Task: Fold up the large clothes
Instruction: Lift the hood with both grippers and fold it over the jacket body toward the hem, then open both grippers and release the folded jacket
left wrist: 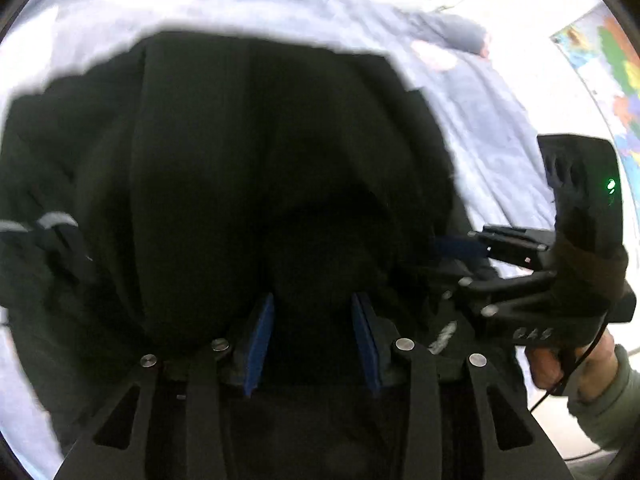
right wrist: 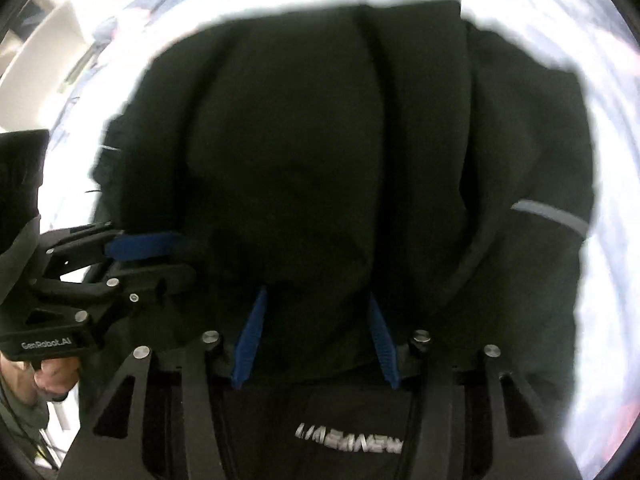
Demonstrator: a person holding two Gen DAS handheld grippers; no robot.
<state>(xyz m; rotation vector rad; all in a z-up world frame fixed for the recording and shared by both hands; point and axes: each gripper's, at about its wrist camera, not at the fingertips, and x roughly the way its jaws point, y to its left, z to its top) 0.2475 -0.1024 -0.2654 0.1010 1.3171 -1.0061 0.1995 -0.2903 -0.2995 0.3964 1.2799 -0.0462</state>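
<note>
Jacket point(left wrist: 248, 168), black with a grey stripe point(right wrist: 552, 214), hangs bunched over a pale blue sheet point(left wrist: 472, 92). Left gripper point(left wrist: 312, 312) and right gripper point(right wrist: 316, 304) each clench its near edge, cloth filling the gap between blue pads point(right wrist: 250, 332).

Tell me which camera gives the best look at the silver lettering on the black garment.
The right wrist view. The silver lettering sits near the bottom centre, large, though upside down and blurred. In the left wrist view, only a small pale smear shows on the black garment, beside the right tongs; unreadable.
</note>
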